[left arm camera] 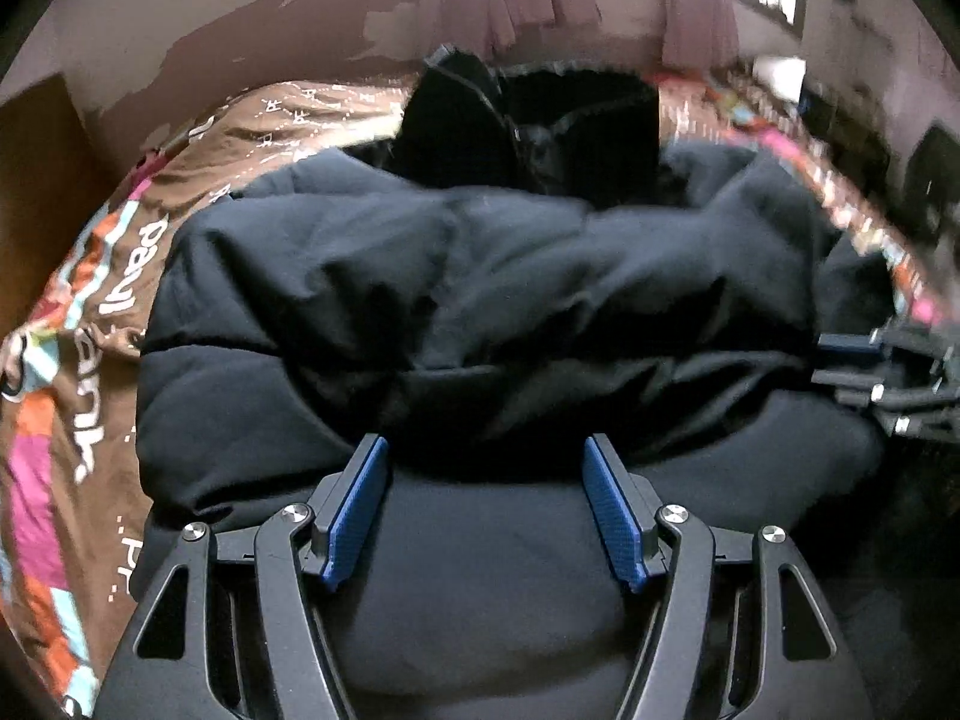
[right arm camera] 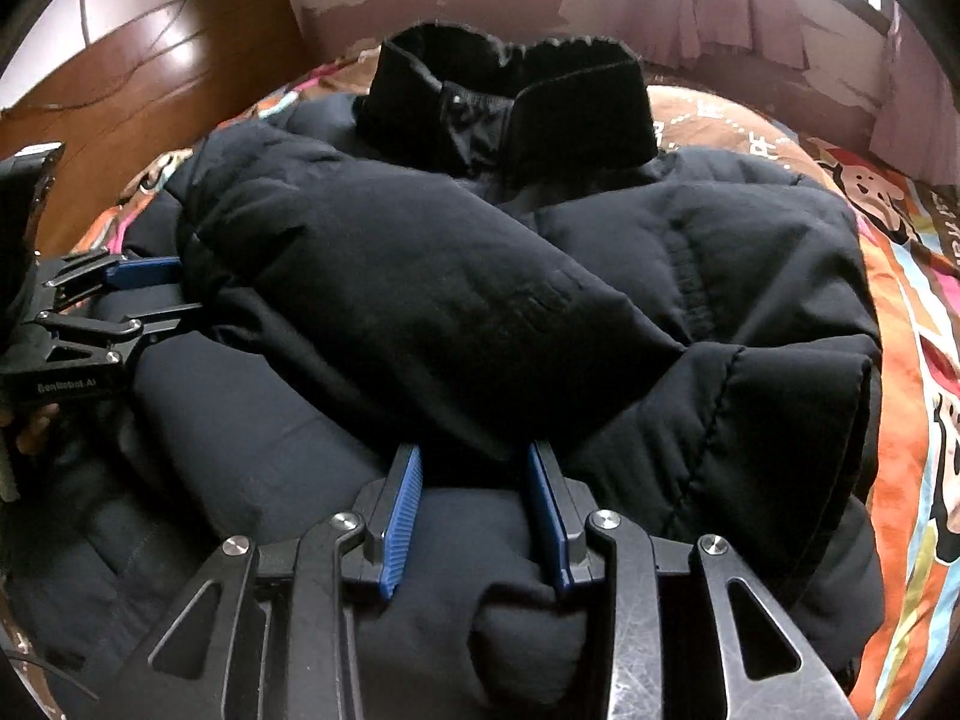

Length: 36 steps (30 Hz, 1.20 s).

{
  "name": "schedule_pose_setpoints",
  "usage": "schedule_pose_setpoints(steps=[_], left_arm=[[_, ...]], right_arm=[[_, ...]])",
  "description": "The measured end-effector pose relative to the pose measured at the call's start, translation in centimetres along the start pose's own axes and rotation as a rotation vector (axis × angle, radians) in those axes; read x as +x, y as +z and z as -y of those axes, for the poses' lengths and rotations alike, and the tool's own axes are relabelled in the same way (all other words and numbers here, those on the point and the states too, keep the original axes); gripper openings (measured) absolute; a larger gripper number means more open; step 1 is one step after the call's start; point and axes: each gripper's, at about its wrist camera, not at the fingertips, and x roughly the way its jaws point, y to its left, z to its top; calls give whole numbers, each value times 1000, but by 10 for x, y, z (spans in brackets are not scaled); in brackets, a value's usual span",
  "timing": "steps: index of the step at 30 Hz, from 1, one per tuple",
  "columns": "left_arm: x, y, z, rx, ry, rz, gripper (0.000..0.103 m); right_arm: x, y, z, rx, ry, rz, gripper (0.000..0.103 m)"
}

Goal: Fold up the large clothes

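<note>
**Both jaws on the hem roll, fold half made**

Jaws: left gripper (left arm camera: 486,450) stands wide, its blue pads either side of a thick roll of the jacket's lower edge, fabric between them but not pinched as far as I can tell. Right gripper (right arm camera: 474,456) is narrower, pads pressing a bunched fold of the same hem; reads as a hold.

Largest first. The bed cover (right arm camera: 918,324), brown with coloured cartoon print, carries everything. On it lies the black puffer jacket (right arm camera: 420,276), collar (right arm camera: 510,90) upright at the far end, toward the peeling wall and pink curtains (right arm camera: 750,6).

Progress, as judged: both sleeves look already laid inward across the chest, the left one (right arm camera: 384,252) diagonally on top. The bottom hem is gathered at the near edge, both grippers on it. Left to do: carry the hem up toward the collar and flatten the bundle.

Containers: none in view; nothing to report inside any.
</note>
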Motion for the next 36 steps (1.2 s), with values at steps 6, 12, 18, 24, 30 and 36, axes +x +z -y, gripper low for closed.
schedule_pose_setpoints(steps=[6, 12, 18, 24, 30, 36], left_arm=[[-21, 56, -31, -173, -47, 80, 61], [-16, 154, -42, -145, -34, 175, 61], [24, 211, -46, -109, 8, 194, 61], [72, 220, -52, -123, 23, 143, 60], [94, 222, -50, -131, 15, 103, 13], [70, 225, -54, -198, -43, 138, 3]], right_arm=[[-35, 10, 11, 19, 51, 151, 61], [-43, 79, 51, 134, 36, 193, 61], [-15, 184, 86, 148, -33, 166, 61], [33, 223, 107, 229, -34, 106, 61], [59, 236, 109, 227, -56, 105, 48], [58, 231, 108, 246, -39, 141, 11]])
